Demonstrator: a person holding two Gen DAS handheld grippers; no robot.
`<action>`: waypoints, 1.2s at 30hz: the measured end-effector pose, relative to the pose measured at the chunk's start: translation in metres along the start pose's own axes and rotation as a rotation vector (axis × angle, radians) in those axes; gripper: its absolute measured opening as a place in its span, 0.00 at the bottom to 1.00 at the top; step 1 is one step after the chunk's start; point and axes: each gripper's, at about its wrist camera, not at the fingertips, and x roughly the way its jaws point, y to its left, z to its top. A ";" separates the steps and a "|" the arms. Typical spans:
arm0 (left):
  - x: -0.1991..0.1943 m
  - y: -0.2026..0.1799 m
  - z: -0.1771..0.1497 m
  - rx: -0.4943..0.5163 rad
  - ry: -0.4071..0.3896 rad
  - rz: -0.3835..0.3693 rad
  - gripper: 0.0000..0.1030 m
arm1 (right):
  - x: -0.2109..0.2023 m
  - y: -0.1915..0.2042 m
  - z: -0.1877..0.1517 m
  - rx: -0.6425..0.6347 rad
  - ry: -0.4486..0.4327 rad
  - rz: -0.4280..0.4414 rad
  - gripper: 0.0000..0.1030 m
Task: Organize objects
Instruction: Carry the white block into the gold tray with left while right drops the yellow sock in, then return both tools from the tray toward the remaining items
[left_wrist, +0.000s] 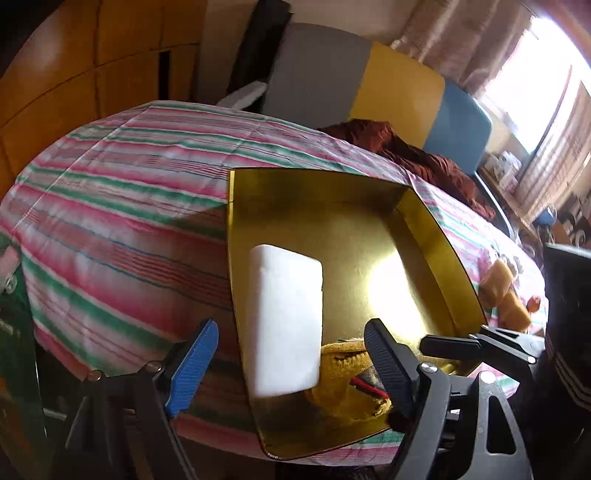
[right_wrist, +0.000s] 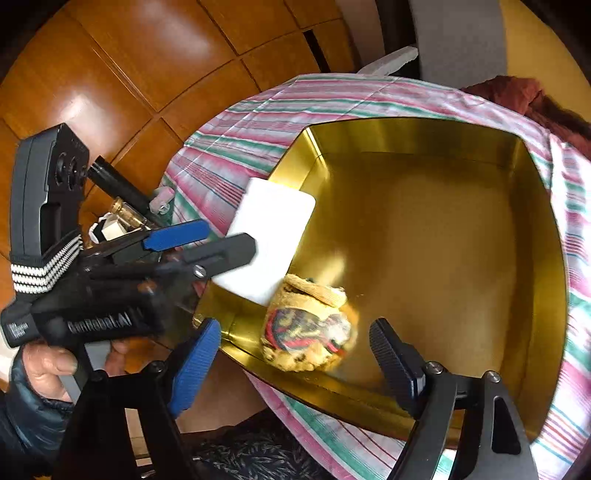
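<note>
Striped cloth (left_wrist: 122, 229) covers the table, gold tray (right_wrist: 424, 144) on top. Inside it, a white block (left_wrist: 284, 321) leans at the left wall, touching a yellow plush toy (right_wrist: 310, 325). Left gripper (left_wrist: 291, 362) and right gripper (right_wrist: 295, 362) both hover spread wide, holding nothing.

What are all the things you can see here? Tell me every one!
gold tray: one, shiny gold, on the striped cloth
white block: one, white, at the tray's left side, between the left gripper's open fingers
plush toy: one, yellow with red and dark markings, in the tray beside the white block
striped cloth: one, pink, green and white, under the tray
brown fabric: one heap, dark red-brown, beyond the tray
small orange toys: a few, orange, on the cloth right of the tray; blurred
left gripper: one, black and blue, open
right gripper: one, black and blue, open
hand: one, holding the left gripper's handle
</note>
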 end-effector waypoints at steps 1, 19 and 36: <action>-0.003 0.002 0.000 -0.015 -0.011 0.005 0.80 | -0.004 0.001 -0.002 -0.002 -0.014 -0.017 0.90; -0.041 -0.064 -0.011 0.104 -0.172 0.138 0.80 | -0.075 0.008 -0.022 -0.059 -0.283 -0.351 1.00; -0.051 -0.122 -0.020 0.263 -0.214 0.130 0.80 | -0.134 -0.066 -0.064 0.136 -0.357 -0.530 1.00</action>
